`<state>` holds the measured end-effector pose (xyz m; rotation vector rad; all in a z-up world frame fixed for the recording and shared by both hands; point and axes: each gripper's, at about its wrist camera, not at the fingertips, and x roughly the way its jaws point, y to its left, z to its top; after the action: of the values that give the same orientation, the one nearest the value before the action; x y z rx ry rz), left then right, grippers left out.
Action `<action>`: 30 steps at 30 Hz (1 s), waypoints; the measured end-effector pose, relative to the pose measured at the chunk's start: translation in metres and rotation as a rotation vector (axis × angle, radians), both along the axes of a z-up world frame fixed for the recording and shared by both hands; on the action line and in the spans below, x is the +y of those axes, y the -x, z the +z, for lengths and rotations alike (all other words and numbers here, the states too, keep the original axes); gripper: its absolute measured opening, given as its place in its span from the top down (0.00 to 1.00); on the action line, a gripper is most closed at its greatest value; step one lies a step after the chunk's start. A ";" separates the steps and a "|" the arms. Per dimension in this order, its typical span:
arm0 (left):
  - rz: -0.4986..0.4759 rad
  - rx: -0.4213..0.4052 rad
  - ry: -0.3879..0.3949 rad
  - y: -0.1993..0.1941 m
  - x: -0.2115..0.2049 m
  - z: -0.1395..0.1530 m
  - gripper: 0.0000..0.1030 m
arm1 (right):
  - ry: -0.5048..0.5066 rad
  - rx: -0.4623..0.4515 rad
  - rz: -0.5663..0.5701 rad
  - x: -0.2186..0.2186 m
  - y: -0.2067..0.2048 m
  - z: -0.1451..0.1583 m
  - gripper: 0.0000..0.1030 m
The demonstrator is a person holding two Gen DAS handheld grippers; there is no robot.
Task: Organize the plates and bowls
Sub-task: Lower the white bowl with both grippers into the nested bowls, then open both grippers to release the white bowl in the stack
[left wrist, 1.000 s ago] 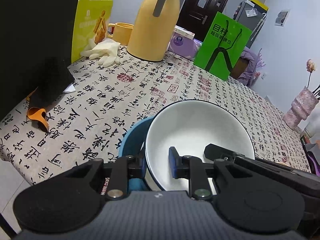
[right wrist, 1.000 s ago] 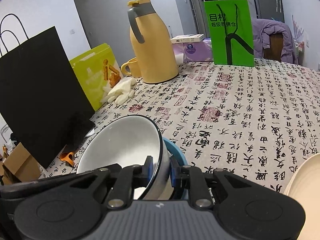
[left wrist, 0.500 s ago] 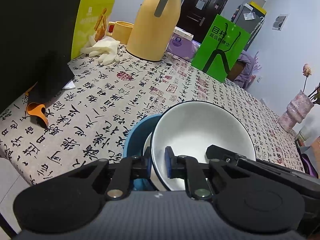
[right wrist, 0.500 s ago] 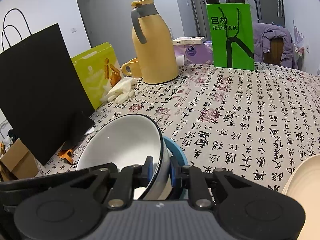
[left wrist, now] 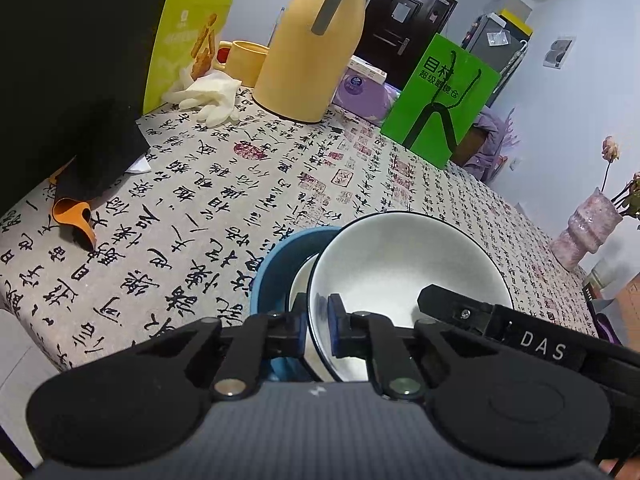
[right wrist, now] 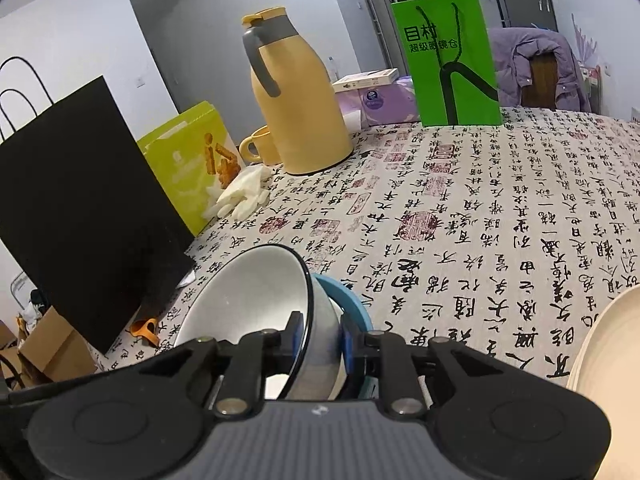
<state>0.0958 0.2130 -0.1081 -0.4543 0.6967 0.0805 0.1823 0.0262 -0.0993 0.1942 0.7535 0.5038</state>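
Note:
A white bowl with a dark rim is tilted over a blue bowl near the table's front edge. Another white dish lies inside the blue bowl. My left gripper is shut on the white bowl's near rim. My right gripper is closed around the same bowl's wall on the other side; its black body shows in the left wrist view. A cream plate lies at the right edge of the right wrist view.
A black paper bag, a yellow-green bag, white gloves, a yellow mug, a yellow thermos jug, a purple pack and a green bag stand along the back. A pink vase is far right.
My left gripper has closed onto the white bowl's rim. The white bowl has tilted up and shifted slightly right above the blue bowl, showing the white dish beneath.

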 end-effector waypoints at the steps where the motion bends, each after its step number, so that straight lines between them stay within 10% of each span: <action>1: 0.000 -0.001 0.003 0.000 0.001 0.000 0.89 | -0.004 0.002 -0.002 0.000 0.000 0.000 0.80; 30: 0.021 -0.014 0.032 0.001 0.008 0.002 0.90 | 0.012 -0.006 -0.017 -0.003 0.003 0.011 0.78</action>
<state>0.0946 0.2209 -0.1066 -0.4926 0.6807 0.0858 0.1789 0.0231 -0.0881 0.1876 0.7483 0.4838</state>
